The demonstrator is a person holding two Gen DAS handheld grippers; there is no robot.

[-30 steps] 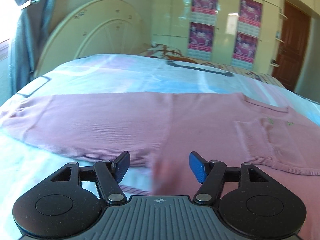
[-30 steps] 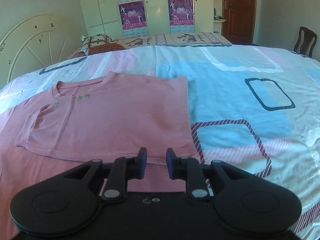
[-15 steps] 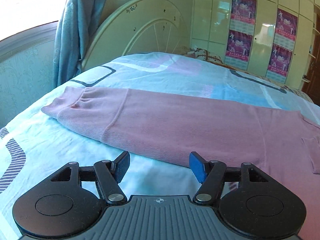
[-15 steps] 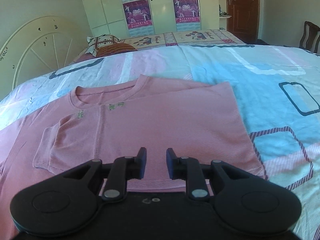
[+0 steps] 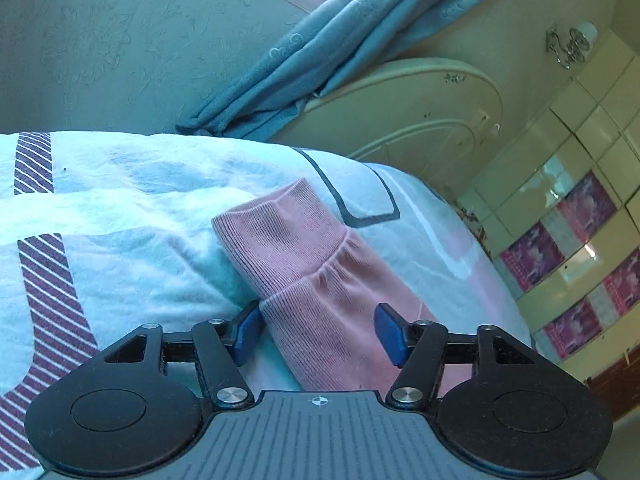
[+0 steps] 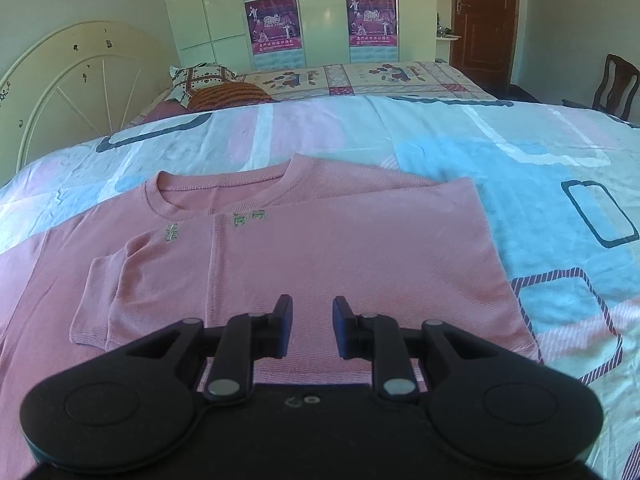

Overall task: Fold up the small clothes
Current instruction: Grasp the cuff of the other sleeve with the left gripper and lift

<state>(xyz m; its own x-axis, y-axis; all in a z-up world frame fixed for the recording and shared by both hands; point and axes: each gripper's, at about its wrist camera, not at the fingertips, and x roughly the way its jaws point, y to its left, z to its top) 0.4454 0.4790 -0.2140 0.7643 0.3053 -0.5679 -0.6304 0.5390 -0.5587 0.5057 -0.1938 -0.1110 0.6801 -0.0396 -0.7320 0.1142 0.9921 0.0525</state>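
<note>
A pink long-sleeved shirt lies flat on the bed, neckline away from me, with one sleeve folded in over its body. Its other sleeve stretches out in the left wrist view and ends in a ribbed cuff. My left gripper is open, low over the bed, with the sleeve lying between its blue pads just behind the cuff. My right gripper is open with a narrow gap and empty, hovering over the shirt's lower middle.
The bedsheet is patterned blue, white and pink. A cream headboard and a blue curtain stand at the left. Pillows, wardrobes with posters, a brown door and a chair are beyond.
My left gripper has swung left along the outstretched sleeve and dropped down so the sleeve sits between its open pads. My right gripper has shifted left over the shirt's body.
</note>
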